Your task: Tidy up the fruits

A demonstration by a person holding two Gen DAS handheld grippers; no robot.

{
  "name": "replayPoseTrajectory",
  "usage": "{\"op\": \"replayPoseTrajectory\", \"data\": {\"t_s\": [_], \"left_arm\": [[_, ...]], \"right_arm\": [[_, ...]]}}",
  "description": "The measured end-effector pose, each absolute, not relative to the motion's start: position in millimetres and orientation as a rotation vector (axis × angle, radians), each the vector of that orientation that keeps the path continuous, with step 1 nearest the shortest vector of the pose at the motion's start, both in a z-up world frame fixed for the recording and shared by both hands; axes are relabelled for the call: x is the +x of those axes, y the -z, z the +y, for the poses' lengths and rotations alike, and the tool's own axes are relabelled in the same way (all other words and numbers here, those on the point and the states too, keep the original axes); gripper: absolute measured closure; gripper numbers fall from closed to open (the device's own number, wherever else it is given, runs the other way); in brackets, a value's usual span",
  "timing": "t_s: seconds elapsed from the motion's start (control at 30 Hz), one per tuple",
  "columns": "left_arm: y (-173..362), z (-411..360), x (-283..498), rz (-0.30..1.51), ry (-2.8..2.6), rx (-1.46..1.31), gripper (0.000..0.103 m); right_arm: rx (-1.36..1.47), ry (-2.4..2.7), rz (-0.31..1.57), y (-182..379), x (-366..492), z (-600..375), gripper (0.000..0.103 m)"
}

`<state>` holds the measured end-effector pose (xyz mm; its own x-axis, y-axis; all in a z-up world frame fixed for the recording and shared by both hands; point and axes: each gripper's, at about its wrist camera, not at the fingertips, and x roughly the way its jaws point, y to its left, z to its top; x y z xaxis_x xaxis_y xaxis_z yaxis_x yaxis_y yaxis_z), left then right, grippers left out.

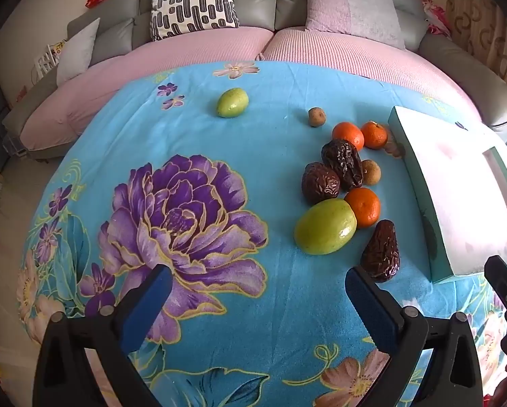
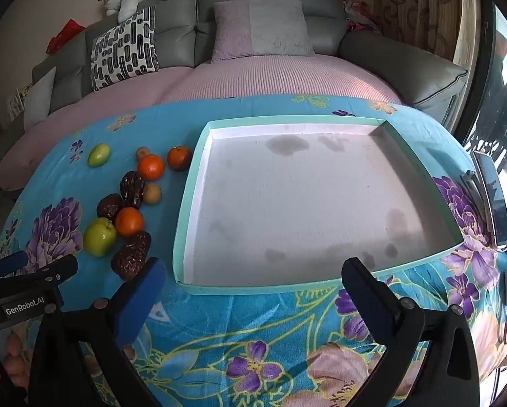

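Left wrist view: the left hand-held gripper (image 1: 257,291) is spread, empty. The nearest wrinkled date (image 1: 381,252), judged light and soft, is best pinched gently across its middle.

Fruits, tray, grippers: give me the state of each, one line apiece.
Left gripper: open, holding nothing.
Right gripper: open, holding nothing.
Tray: holds no fruit, stained floor.
Three oranges: on the cloth, left of the tray.
Three dates: on the cloth, wrinkled.
Near green fruit: touching an orange.
Far green fruit: lying apart.
Small brown fruits: among the pile.
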<state>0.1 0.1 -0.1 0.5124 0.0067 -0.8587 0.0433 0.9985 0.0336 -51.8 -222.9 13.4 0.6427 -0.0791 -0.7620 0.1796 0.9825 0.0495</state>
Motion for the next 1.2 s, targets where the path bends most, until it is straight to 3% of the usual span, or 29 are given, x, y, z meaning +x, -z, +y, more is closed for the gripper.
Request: {"op": "replayPoseTrajectory", "data": {"t_s": [1.2], "left_arm": [[1.8, 3.4, 0.4, 1.033, 0.016, 0.067, 0.0]], "right_arm": [[0.135, 0.158, 0.904, -6.7, -51.1, -223.7, 0.0]]}}
